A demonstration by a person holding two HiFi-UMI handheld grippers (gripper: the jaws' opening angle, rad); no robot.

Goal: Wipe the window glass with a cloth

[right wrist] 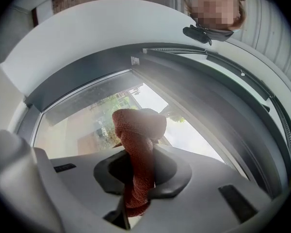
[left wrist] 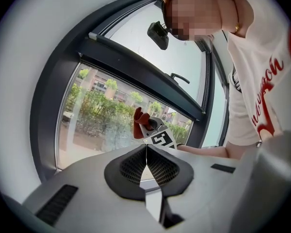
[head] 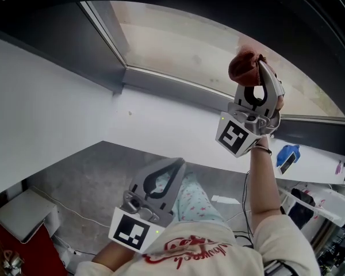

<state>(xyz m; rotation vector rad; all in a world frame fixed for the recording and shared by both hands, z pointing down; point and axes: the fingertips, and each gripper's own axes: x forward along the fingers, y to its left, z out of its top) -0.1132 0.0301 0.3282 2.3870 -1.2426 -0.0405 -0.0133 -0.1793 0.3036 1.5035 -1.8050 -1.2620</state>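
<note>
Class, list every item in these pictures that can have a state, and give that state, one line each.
right gripper, shut on the red cloth, raised toward the window glass.
left gripper, shut, empty, held low.
red cloth, bunched, clamped between the jaws.
window glass, unbroken; whether the cloth touches it is unclear.

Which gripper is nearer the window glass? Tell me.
Right. The right gripper, shut on the red cloth, is up by the window glass; the left gripper hangs lower, back from it, shut and empty.
</note>
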